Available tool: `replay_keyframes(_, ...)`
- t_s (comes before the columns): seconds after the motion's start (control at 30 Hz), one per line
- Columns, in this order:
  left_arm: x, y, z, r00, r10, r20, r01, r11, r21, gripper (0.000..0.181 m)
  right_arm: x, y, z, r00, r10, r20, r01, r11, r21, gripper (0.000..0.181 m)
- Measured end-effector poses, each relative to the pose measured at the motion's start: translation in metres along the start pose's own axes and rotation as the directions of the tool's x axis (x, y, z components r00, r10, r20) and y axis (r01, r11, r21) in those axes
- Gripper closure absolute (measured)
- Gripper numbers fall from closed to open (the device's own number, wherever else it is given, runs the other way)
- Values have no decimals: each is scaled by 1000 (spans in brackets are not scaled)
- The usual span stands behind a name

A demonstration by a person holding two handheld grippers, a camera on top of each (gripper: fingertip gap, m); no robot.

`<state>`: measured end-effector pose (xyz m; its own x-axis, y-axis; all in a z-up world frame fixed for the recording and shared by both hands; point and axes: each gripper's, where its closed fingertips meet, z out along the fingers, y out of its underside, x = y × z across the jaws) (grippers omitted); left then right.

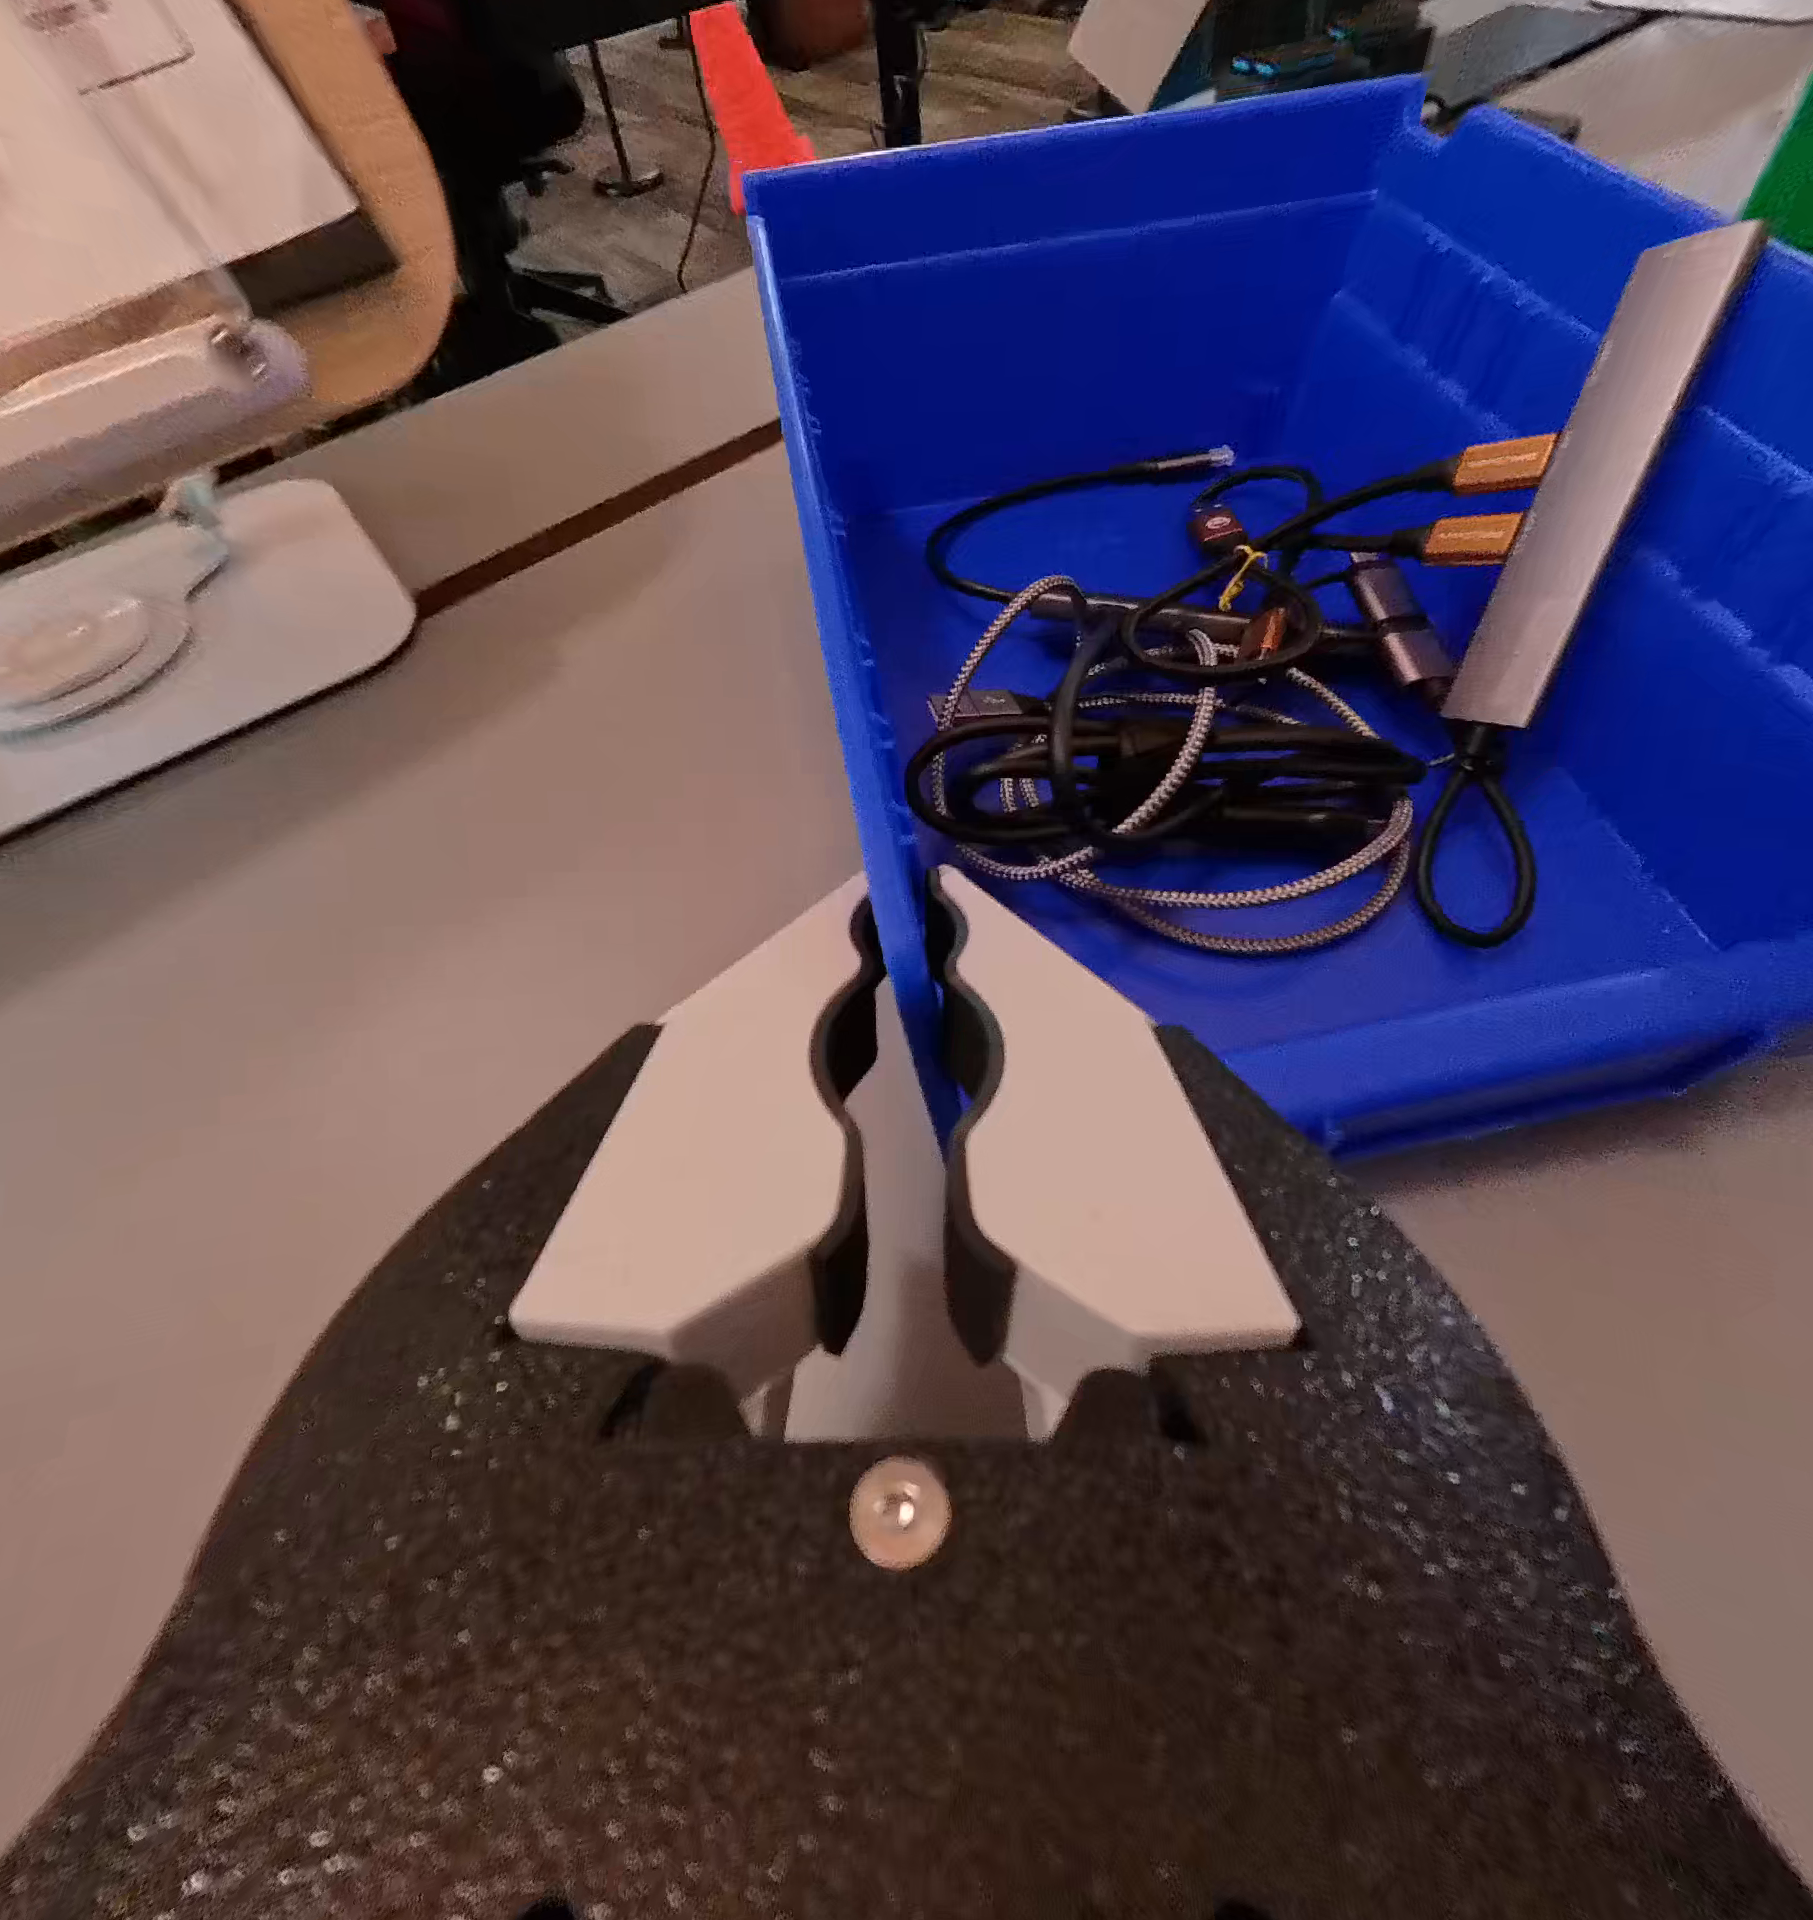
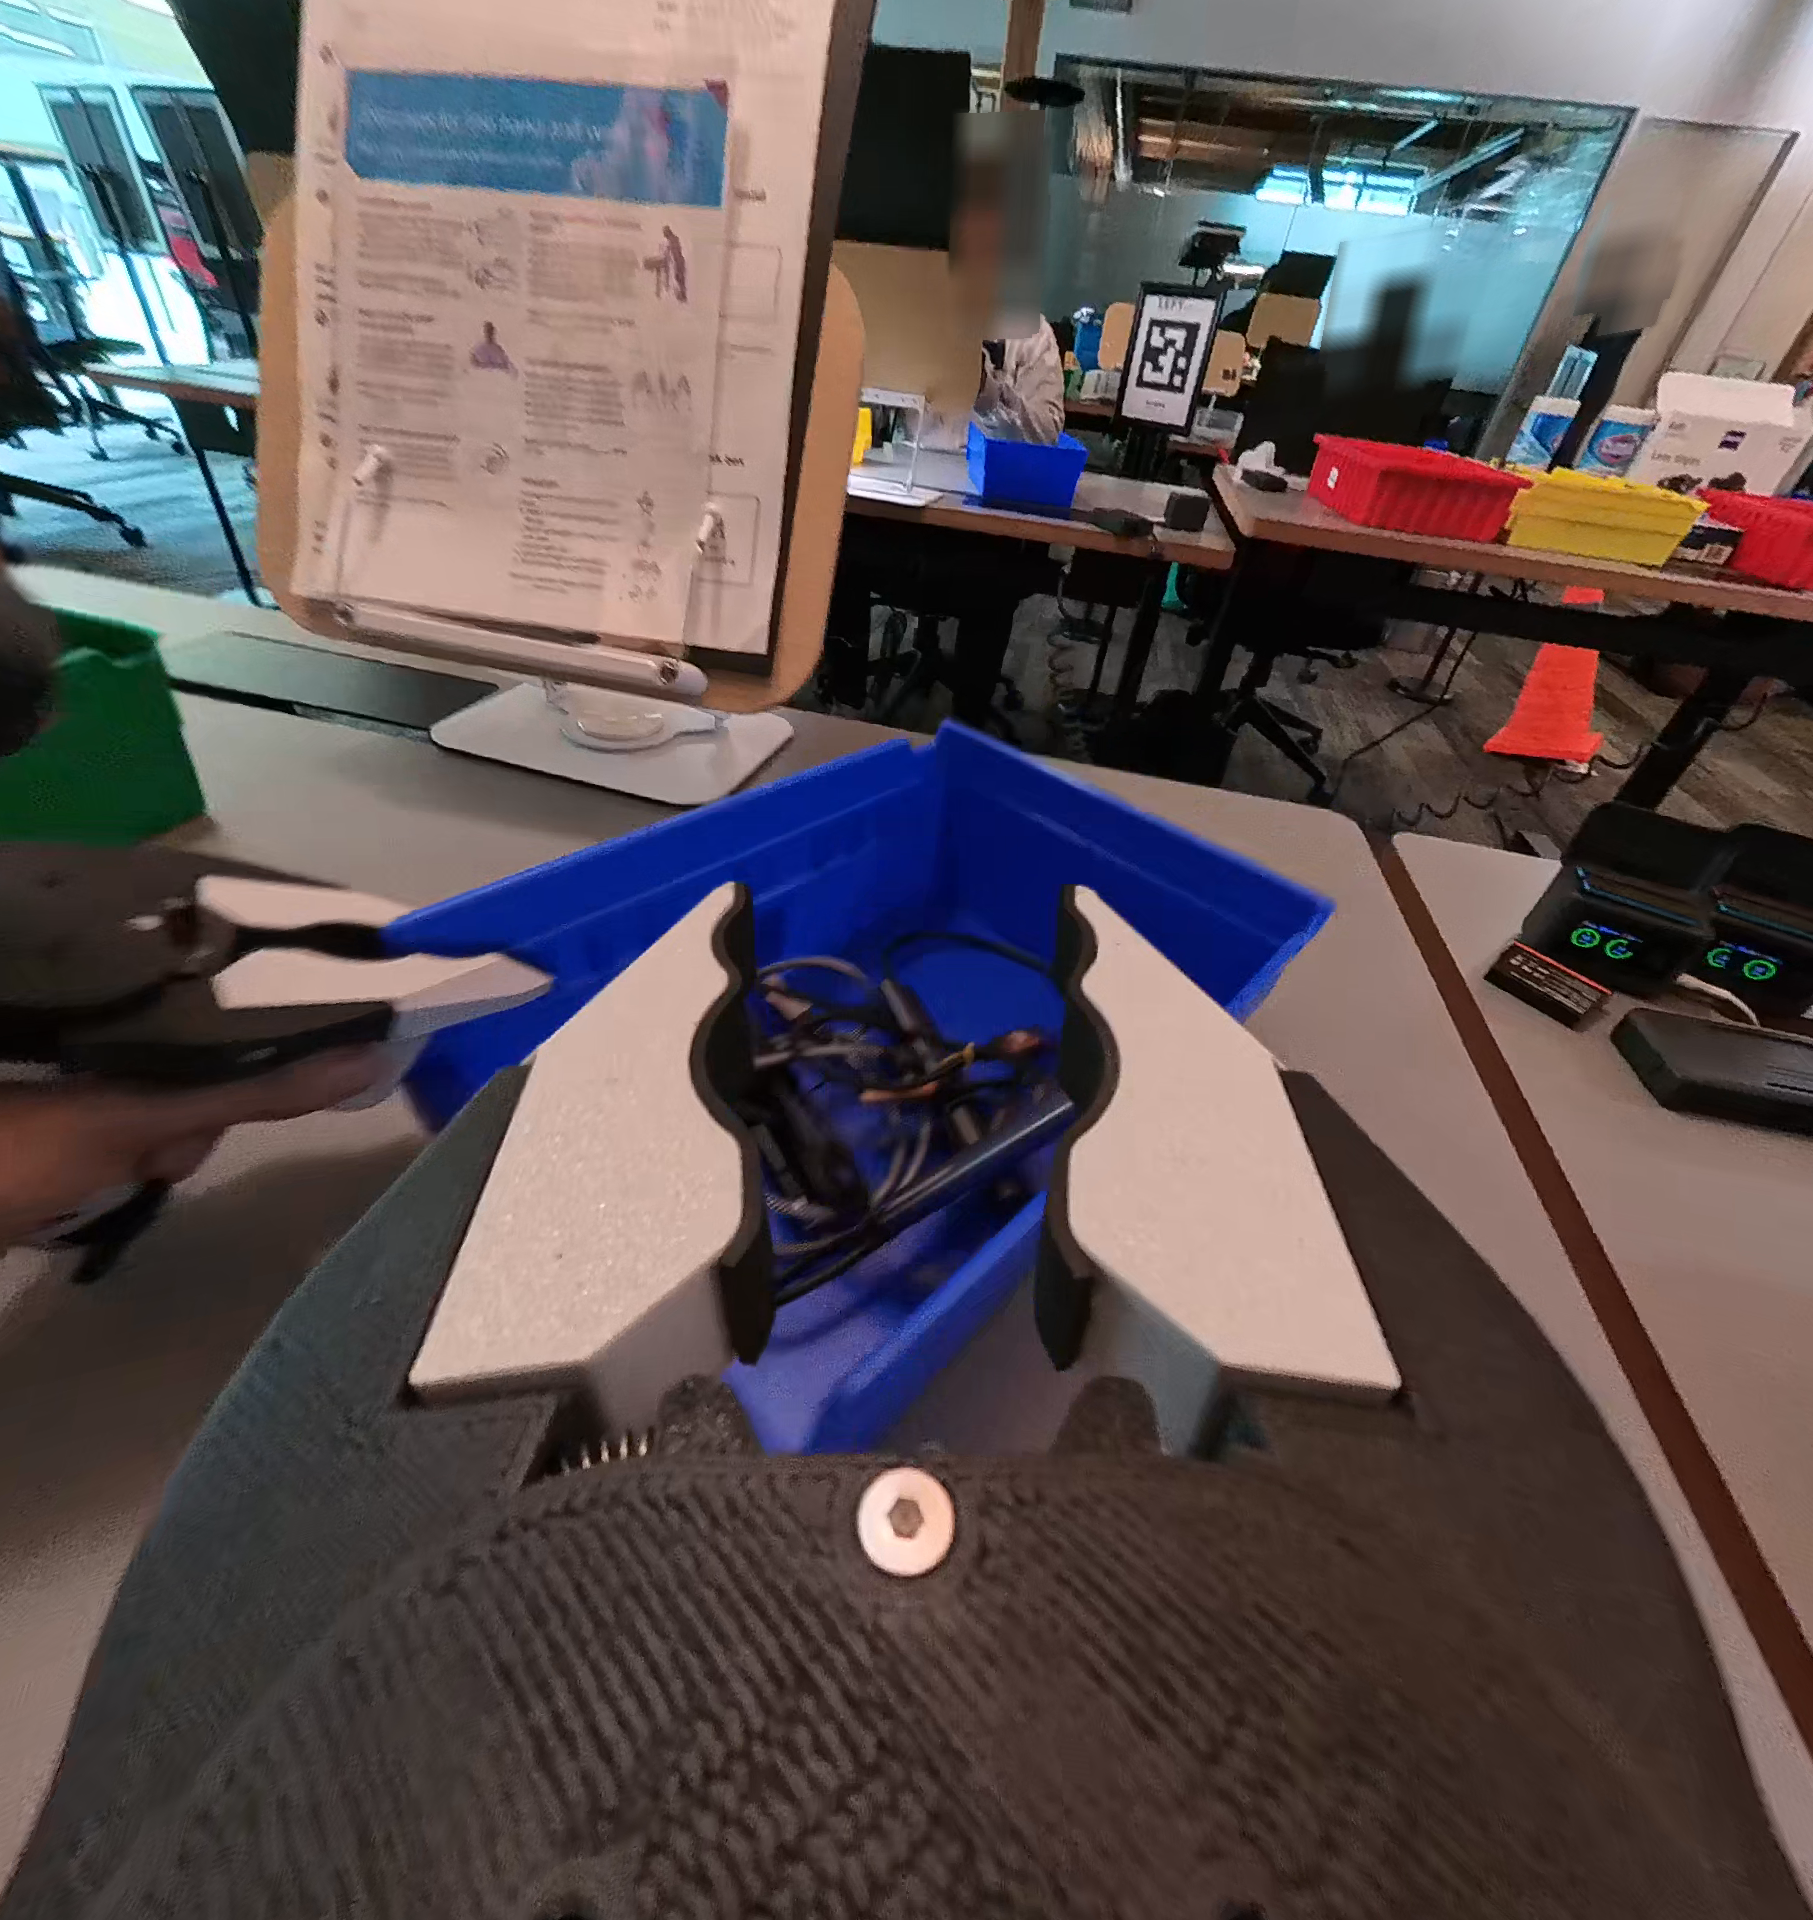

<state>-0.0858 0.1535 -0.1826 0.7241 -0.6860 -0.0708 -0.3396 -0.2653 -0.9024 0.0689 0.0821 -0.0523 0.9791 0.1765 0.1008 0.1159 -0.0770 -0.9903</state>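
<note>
A blue plastic bin (image 1: pixel 1068 343) stands on the grey table and holds a tangle of black and braided cables (image 1: pixel 1162 748). A long grey hub (image 1: pixel 1598 488) with orange plugs leans on its right wall. My left gripper (image 1: pixel 902 914) is shut on the bin's left side wall near the front corner, with the wall between its fingers. It also shows in the right wrist view (image 2: pixel 414 966), held by a hand. My right gripper (image 2: pixel 904 904) is open and empty, hovering over the front of the bin (image 2: pixel 1141 862) above the cables (image 2: pixel 881 1081).
A document stand with a printed sheet (image 2: pixel 538 343) stands behind the bin on a white base (image 2: pixel 611 738). A green bin (image 2: pixel 81 727) is at the left. Black devices with lit displays (image 2: pixel 1691 935) sit on the adjoining table at right. An orange cone (image 2: pixel 1551 696) is on the floor. The tips of one gripper are about 20 cm away from the tips of the other.
</note>
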Motion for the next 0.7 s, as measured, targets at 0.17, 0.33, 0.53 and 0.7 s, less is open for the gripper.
replay_keyframes(0.17, -26, 51, -105, 1000, 8, -11, -8, 1000, 2, 179, -44, -19, 1, 995, 13, 97, -15, 1000, 21, 124)
replay_keyframes(0.33, -47, 94, -200, 998, 7, 57, -9, 999, 41, 178, -138, -28, 17, 963, 41, 267, -28, 998, -54, 91)
replay_keyframes(0.53, -68, 112, -241, 985, 12, 170, -30, 994, 102, 177, -302, -58, 67, 843, 99, 529, -20, 988, -152, 69)
replay_keyframes(0.7, -69, 112, -242, 984, 18, 177, -39, 993, 112, 177, -400, -32, 142, 793, 290, 536, -35, 900, -435, 69)
